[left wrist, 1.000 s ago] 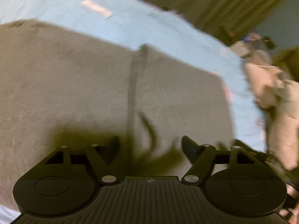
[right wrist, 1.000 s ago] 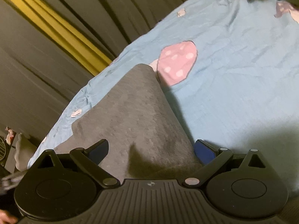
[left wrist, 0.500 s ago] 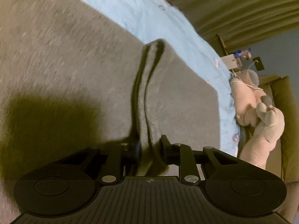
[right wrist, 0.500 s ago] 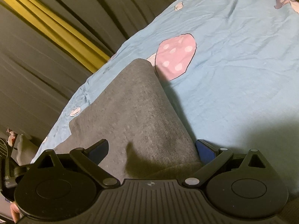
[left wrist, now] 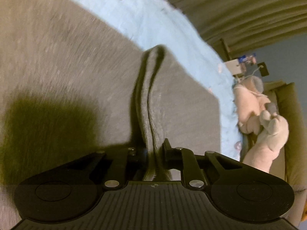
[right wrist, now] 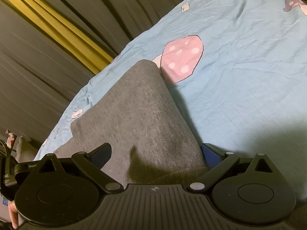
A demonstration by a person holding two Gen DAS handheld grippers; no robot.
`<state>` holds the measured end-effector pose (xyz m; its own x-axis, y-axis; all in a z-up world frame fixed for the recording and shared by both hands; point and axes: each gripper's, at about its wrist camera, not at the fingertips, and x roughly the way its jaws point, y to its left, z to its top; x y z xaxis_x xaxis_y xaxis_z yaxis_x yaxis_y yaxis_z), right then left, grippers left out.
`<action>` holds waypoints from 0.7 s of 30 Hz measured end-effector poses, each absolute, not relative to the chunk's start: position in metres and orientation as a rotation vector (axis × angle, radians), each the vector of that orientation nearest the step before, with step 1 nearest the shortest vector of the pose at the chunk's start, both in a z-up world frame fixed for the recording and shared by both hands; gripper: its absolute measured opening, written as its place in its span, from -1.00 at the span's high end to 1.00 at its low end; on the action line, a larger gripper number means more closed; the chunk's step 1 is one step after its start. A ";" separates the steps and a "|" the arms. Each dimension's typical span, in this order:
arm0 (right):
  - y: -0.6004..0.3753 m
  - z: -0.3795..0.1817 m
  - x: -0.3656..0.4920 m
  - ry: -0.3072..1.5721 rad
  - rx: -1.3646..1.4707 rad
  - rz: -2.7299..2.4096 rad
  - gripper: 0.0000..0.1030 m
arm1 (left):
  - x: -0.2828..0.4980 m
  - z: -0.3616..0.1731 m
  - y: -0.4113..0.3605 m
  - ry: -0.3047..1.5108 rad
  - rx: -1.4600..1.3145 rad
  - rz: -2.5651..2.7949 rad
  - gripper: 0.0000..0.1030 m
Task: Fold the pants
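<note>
Your left gripper (left wrist: 155,152) has just been closing and now pinches a raised ridge of the grey pants (left wrist: 80,61), which lie flat on the blue sheet (left wrist: 153,17). Your right gripper (right wrist: 155,153) stands open over a leg (right wrist: 134,115). The knit looks soft and limp; grip at the edges.

Dim bedroom, curtains all round

Blue mushroom-print bedsheet (right wrist: 239,72) covers the bed; dark pleated curtains (right wrist: 38,61) with a yellow strip (right wrist: 57,28) behind, plush toys (left wrist: 259,115) heaped bedside.
</note>
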<state>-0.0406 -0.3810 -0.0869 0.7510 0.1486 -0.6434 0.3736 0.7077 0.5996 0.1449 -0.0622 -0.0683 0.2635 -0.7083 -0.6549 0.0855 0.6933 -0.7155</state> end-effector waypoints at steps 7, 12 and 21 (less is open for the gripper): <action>-0.379 -0.085 -0.041 0.720 0.770 -0.123 -0.92 | 0.144 -0.032 -0.048 1.133 -0.637 -0.603 0.68; -0.376 -0.085 -0.037 0.734 0.750 -0.105 -0.92 | 0.142 -0.026 -0.017 1.115 -0.651 -0.560 0.68; -0.366 -0.089 -0.025 0.802 0.674 -0.088 -0.92 | 0.142 -0.035 0.044 1.088 -0.643 -0.417 0.66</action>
